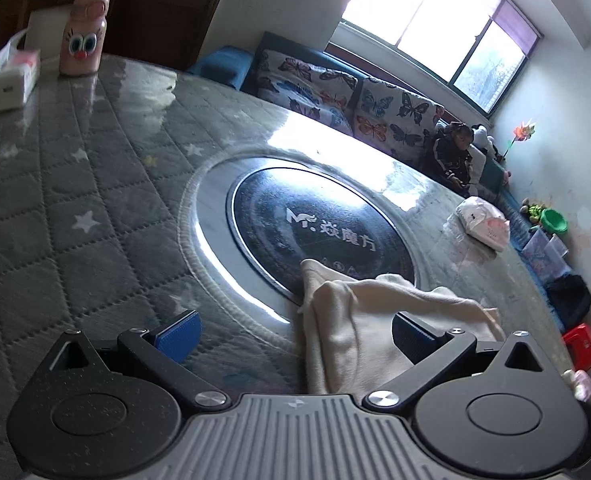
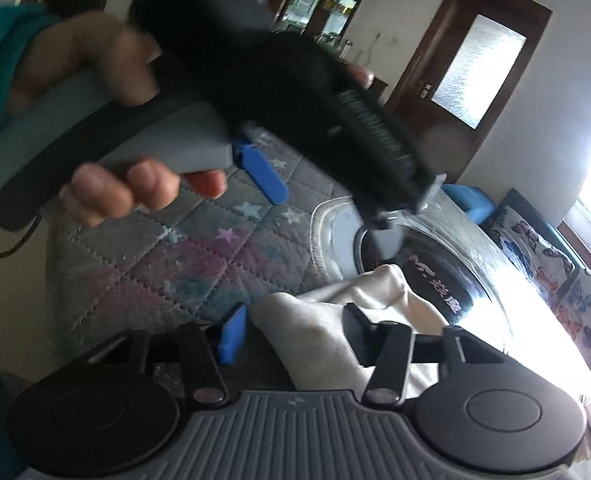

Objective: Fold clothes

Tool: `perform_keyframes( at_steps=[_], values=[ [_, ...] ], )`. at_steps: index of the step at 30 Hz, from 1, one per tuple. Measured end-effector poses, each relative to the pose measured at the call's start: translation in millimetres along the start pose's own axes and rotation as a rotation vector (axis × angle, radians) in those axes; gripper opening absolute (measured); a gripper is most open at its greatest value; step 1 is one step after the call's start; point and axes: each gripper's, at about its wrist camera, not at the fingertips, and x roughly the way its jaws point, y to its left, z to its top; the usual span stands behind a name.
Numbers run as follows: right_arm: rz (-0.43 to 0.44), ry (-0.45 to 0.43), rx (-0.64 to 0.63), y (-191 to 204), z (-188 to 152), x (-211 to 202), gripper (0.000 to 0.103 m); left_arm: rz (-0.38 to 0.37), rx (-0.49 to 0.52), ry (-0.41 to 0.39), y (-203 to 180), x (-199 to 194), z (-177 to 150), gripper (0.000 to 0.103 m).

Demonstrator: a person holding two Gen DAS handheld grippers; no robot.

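Cream soft cloth garment (image 1: 375, 320) bunched on bench (image 1: 75, 184); both hand-held grippers (image 1: 295, 332) (image 2: 295, 330) apart, empty; best pinching opposite edges.

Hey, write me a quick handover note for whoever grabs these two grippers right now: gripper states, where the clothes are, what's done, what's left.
Left gripper: open, empty, just above the table with the cloth between its fingers.
Right gripper: open, empty, poised over the same cloth.
Crumpled cream cloth garment: bunched at the near edge of the grey star-quilted table cover, partly overlapping the round black glass cooktop.
Done: nothing folded yet by the look of it.
Left: grasp, spread flat, fold.
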Motion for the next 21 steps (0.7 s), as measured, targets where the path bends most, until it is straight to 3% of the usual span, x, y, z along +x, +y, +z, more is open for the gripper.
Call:
perform_keyframes(
  at_steps=[4, 5, 8, 17, 21],
  values=[
    [0.010, 0.014, -0.031, 4.2, 0.7, 3.4, 0.030, -0.035, -0.052, 0.023, 1.1, 5.4, 4.1, 0.103],
    [0.009, 0.012, -0.033, 4.1, 0.6, 3.1, 0.022, -0.051, -0.070, 0.030, 1.7, 6.8, 4.4, 0.103],
    [0.016, -0.004, 0.023, -5.8, 1.6, -0.3, 0.014, -0.086, -0.123, 0.053, 2.6, 12.0, 3.8, 0.103],
    [0.088, -0.071, 0.262, -57.4, 4.0, -30.4, 0.010, -0.190, -0.327, 0.119, 6.0, 34.4, 3.8, 0.102],
    [0.103, -0.088, 0.307, -71.0, 1.1, -39.0, 0.010, -0.242, -0.401, 0.145, 6.8, 48.1, -0.7, 0.090]
  ],
)
